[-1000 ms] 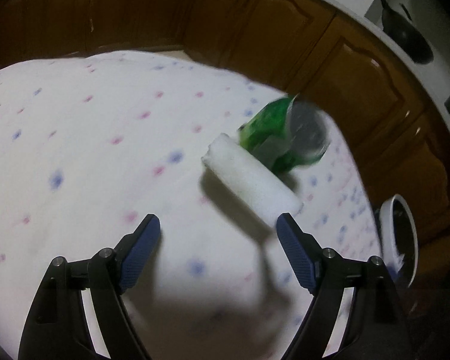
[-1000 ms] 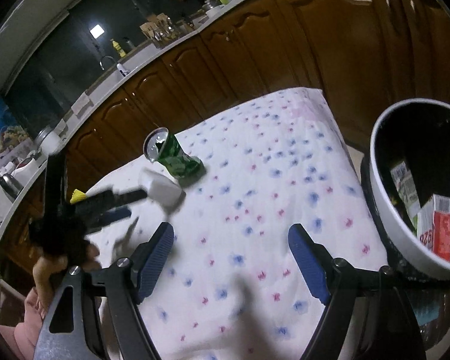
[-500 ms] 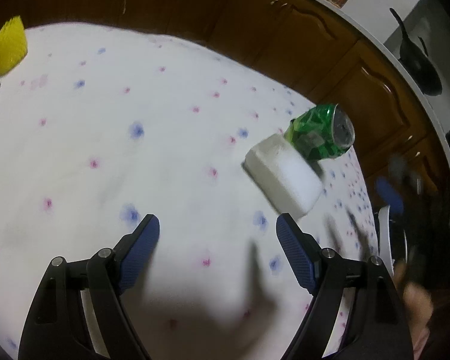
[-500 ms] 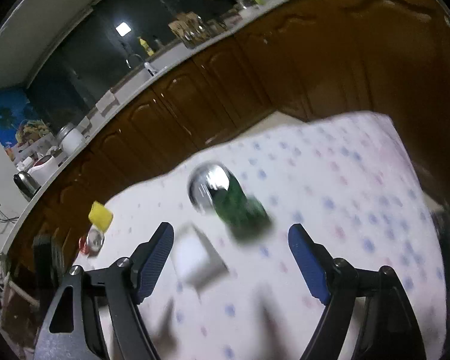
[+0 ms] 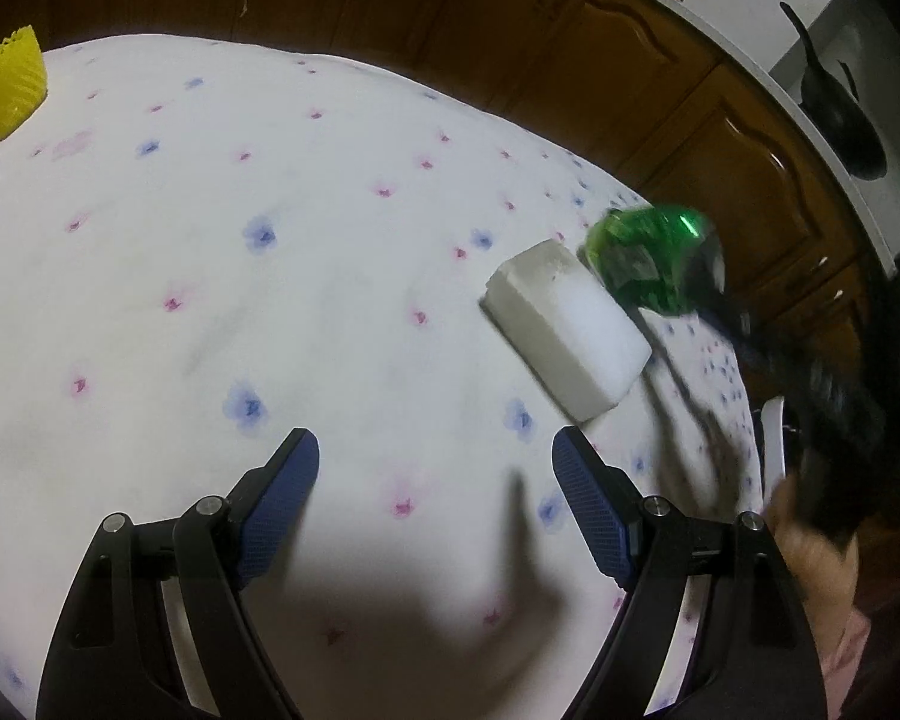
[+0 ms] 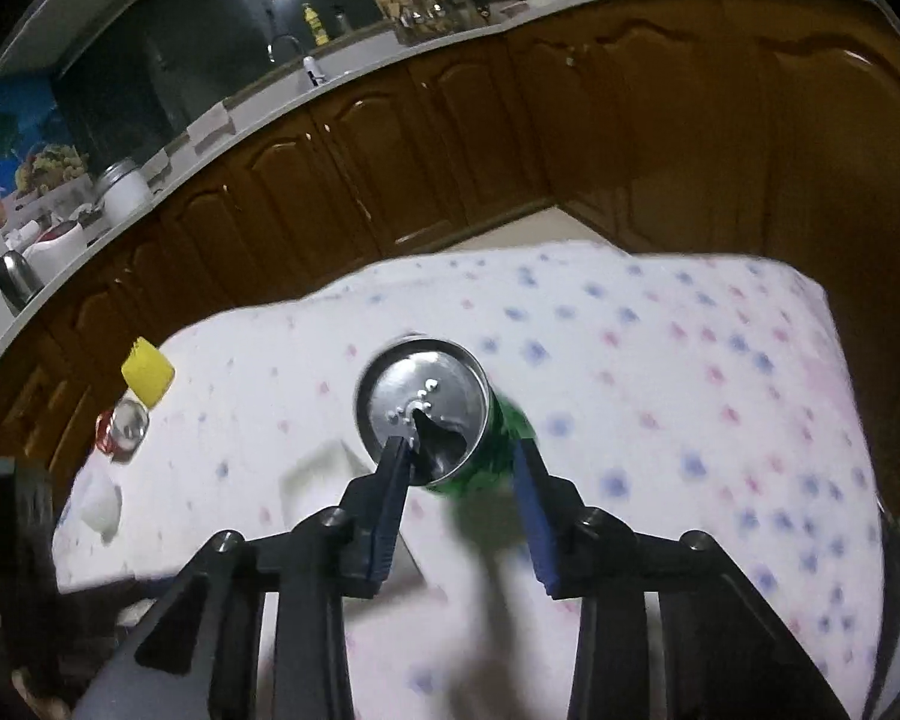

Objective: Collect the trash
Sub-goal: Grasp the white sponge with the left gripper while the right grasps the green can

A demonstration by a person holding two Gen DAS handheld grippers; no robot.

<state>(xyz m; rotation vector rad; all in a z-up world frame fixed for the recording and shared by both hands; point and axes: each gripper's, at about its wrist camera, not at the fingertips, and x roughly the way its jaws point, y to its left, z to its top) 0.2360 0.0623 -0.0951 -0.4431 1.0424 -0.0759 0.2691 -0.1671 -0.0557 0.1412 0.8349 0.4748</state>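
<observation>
While the left gripper [image 5: 435,471] hangs with fingers spread over the floral tabletop [image 5: 222,252], a white block [image 5: 564,330] lies at two o'clock; the right gripper [image 6: 459,480] pinches the green can [image 6: 435,417] beside it.

Both black two-finger grippers, left [image 5: 435,501] and right [image 6: 459,495], carry ribbed blue pads [image 5: 282,504] and silver pivot screws [image 5: 210,505]; a pink sleeve [image 5: 843,660] shows at four o'clock.

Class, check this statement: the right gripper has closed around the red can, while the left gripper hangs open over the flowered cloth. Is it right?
One error: the right wrist view shows the right gripper closed around the green can, not a red one. The left gripper does hang open over the flowered cloth.
</observation>
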